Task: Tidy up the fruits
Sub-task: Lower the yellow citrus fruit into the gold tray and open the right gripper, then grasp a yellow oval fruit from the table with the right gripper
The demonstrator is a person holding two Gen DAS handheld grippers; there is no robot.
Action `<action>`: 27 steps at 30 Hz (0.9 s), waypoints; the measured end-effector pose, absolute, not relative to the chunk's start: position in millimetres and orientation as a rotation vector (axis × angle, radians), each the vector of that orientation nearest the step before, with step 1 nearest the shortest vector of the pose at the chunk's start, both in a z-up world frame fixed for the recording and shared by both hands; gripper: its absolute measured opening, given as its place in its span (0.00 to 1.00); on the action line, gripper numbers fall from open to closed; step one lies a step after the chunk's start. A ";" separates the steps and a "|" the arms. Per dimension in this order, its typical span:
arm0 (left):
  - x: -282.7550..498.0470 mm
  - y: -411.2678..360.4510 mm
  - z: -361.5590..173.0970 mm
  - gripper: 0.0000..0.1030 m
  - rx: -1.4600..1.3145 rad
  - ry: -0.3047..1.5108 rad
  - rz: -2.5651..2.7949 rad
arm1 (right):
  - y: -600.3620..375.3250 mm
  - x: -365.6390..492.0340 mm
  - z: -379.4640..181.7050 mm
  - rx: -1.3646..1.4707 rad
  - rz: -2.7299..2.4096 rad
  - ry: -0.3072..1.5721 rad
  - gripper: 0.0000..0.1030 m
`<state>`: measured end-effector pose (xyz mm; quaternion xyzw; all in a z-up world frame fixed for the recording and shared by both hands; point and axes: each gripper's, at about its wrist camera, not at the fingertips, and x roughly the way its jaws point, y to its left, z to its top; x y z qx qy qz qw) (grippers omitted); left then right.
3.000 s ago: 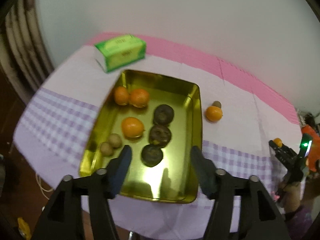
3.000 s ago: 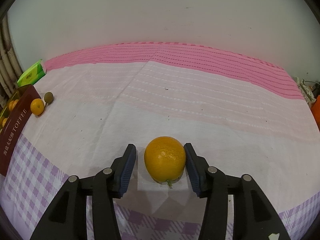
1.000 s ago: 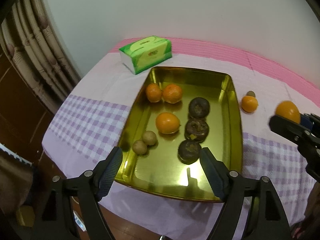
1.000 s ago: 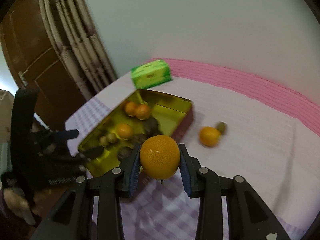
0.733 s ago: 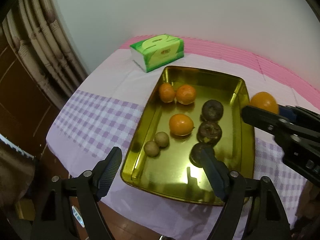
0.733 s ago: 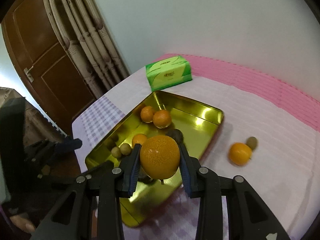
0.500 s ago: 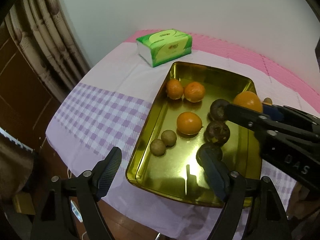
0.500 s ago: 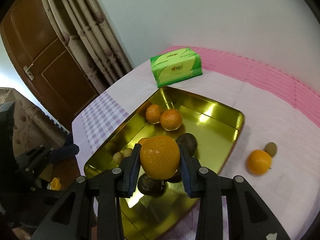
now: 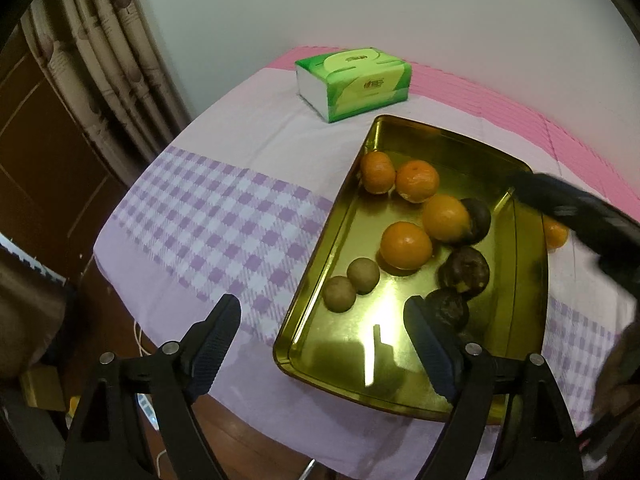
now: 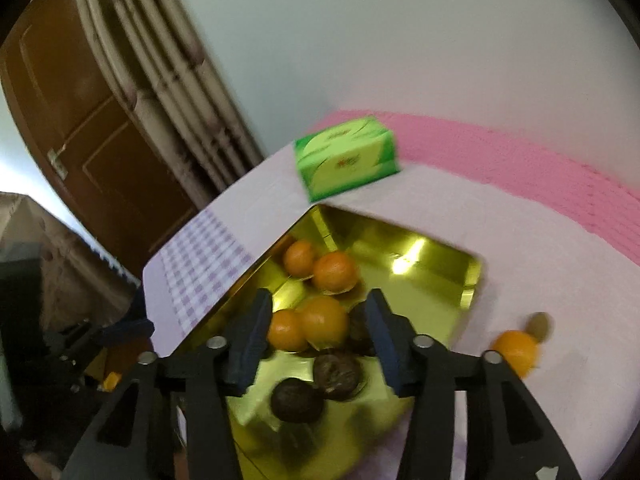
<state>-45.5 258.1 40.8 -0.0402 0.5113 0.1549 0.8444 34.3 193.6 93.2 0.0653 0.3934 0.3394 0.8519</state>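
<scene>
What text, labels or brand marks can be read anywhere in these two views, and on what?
Tissue box: a small red logo on its front face, too small to read in the left view, blurred in the right view.
Tray, fruit, cloth, left gripper and right gripper: no lettering shows.
Nothing else readable.

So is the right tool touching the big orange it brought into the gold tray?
Apart. In the right wrist view the right tool stands open, clear gaps between both fingers and the big orange resting in the gold metal tray.
</scene>
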 end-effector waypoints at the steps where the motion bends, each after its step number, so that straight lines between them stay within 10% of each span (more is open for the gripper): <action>1: -45.4 258.3 40.8 0.81 -0.087 1.080 0.329 | 183.6 33.8 94.7 0.137 0.696 0.817 0.50; 27: -41.5 243.7 29.7 0.82 -0.052 1.120 0.300 | 119.4 67.7 28.0 0.185 0.425 0.975 0.51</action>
